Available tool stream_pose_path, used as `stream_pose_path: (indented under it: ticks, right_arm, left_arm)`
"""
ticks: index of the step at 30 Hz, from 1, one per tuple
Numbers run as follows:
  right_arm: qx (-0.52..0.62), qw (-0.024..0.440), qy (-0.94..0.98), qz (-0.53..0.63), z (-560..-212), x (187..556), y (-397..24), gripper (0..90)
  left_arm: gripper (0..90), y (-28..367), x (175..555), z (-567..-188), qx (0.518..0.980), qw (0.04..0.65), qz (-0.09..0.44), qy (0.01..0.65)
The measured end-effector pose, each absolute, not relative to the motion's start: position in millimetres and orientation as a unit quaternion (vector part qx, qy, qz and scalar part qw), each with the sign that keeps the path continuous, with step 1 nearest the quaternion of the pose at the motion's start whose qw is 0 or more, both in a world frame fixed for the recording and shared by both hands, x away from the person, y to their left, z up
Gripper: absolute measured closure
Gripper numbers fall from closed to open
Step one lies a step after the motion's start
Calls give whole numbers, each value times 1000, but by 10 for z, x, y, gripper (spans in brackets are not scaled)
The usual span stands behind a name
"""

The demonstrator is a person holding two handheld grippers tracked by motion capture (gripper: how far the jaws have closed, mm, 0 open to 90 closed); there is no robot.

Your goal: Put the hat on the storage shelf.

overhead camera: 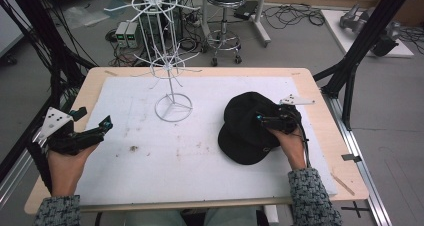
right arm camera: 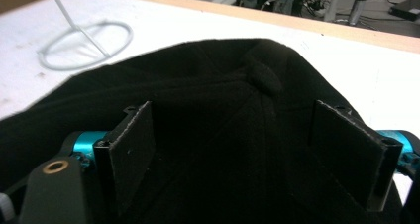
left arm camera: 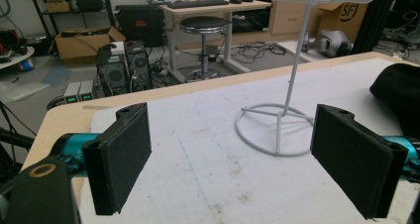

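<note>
A black cap [overhead camera: 245, 128] lies on the white mat at the right, its top button [right arm camera: 264, 79] facing up. My right gripper [overhead camera: 265, 120] hovers over the cap's crown, jaws wide open with the cap [right arm camera: 208, 100] between and below them; whether the pads touch the fabric is unclear. My left gripper [overhead camera: 102, 126] is held at the table's left side, open and empty, pointing toward the white wire display stand [overhead camera: 170, 61]. The stand's ring base [left arm camera: 275, 127] is ahead of the left jaws, and the cap's edge [left arm camera: 398, 90] is at far right.
The white mat [overhead camera: 150, 151] covers most of the wooden table [overhead camera: 90, 86]. A black frame post [overhead camera: 360, 51] rises at the table's right rear. Beyond the far edge are a stool [overhead camera: 225, 16], cables and small boxes on the floor.
</note>
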State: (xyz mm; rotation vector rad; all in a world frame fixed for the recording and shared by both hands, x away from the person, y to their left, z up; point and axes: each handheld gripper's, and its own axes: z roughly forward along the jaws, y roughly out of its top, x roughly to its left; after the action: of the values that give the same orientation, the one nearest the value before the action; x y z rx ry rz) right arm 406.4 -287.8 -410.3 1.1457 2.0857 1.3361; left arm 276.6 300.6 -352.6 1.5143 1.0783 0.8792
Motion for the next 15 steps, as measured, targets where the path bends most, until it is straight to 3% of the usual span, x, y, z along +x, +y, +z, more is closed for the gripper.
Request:
stream_pose_path:
  ticks: [6, 12, 14, 15]
  right_arm:
    - [423, 184, 758, 462, -4179, 4132, -2872, 193]
    - [420, 172, 764, 459, -4195, 4149, -2881, 306]
    - [418, 169, 768, 454, -4205, 4154, -2871, 413]
    - [418, 169, 768, 454, -4205, 4154, -2871, 413]
  left_arm:
    - [161, 3032, 2753, -3535, 629, 516, 366, 452]
    - [161, 3022, 2760, -3542, 629, 516, 365, 452]
    - [162, 3022, 2765, -3552, 630, 516, 363, 453]
    - [162, 3022, 2765, -3552, 630, 516, 363, 453]
